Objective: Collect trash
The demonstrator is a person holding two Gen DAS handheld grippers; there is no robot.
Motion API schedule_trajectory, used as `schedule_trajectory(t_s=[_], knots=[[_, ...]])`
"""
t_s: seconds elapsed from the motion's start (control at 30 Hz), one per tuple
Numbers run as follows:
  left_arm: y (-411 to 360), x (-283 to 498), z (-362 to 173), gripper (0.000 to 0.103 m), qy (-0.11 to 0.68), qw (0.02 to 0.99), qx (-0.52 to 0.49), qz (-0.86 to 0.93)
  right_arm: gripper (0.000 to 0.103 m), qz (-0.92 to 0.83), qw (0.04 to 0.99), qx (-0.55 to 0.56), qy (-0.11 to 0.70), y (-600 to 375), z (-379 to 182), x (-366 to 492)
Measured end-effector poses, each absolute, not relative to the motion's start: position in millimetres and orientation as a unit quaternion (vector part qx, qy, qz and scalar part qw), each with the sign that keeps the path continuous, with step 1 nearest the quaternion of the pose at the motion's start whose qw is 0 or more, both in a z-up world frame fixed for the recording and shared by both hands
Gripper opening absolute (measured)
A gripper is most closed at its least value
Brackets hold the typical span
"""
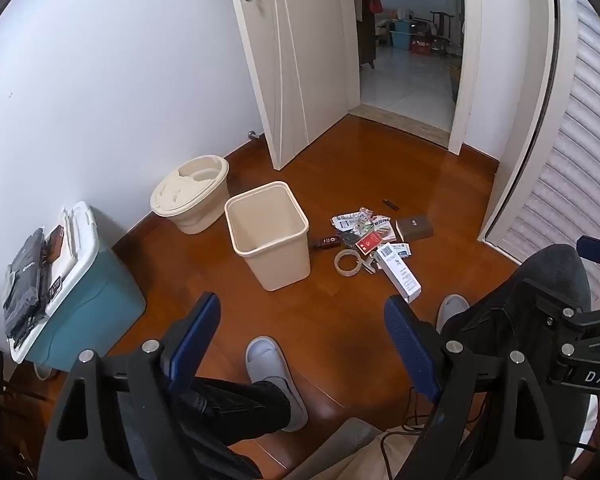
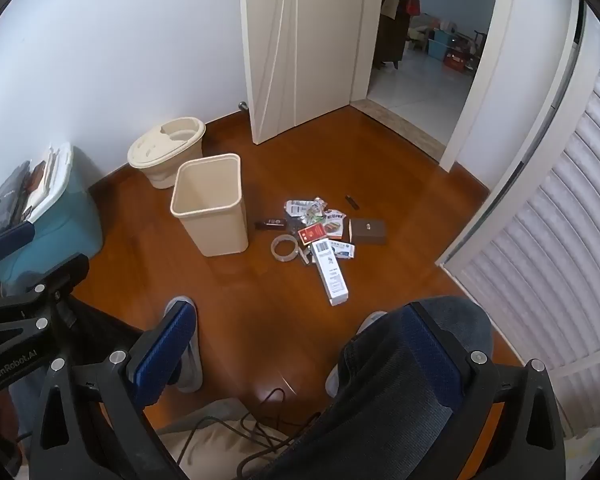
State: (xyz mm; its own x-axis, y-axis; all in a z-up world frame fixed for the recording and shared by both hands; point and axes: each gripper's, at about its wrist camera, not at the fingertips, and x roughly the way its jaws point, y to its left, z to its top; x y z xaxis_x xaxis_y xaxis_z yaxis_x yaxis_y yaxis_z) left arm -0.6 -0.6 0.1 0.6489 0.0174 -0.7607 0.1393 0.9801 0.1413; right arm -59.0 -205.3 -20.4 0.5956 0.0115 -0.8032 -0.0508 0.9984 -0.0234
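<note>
An empty beige waste bin (image 1: pixel 268 236) (image 2: pixel 209 205) stands upright on the wooden floor. To its right lies a pile of trash (image 1: pixel 370 236) (image 2: pixel 320 228): wrappers, a red card, a clear tape roll (image 1: pixel 348 263) (image 2: pixel 284 248), a long white box (image 1: pixel 400 276) (image 2: pixel 332 274), a brown box (image 1: pixel 414 229) (image 2: pixel 368 231) and a dark small bottle (image 1: pixel 328 241) (image 2: pixel 271 223). My left gripper (image 1: pixel 302 312) is open and empty, held above the floor well short of the bin. My right gripper (image 2: pixel 300 320) is open and empty, short of the trash.
A second beige bin with a lid (image 1: pixel 191 193) (image 2: pixel 167 152) stands by the wall. A teal storage box (image 1: pixel 79 284) (image 2: pixel 55 208) with items on top is at the left. The person's slippered feet (image 1: pixel 273 376) and knee (image 2: pixel 412 360) are below. An open door (image 1: pixel 295 60) and louvred door (image 2: pixel 540 260) border the room.
</note>
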Motion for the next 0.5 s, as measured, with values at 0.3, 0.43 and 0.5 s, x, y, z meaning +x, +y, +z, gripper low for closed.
schedule_trajectory(t_s=[0.3,0.43,0.5], knots=[[-5.9,-2.8,-1.9,0.084,0.422,0.902,0.088,-0.031,0.103,0.016,0.895,-0.027,0.446,-202.2,-18.7,-60.2],[-1.4,0.0,-1.6,0.084,0.424,0.901,0.082,-0.033,0.103,0.019,0.896,-0.02,0.442,-209.9,-16.5,-63.0],[-0.7,-0.4,-1.3,0.084,0.425,0.901,0.08,-0.034,0.103,0.019,0.897,-0.02,0.442,-208.3,-15.6,-64.5]])
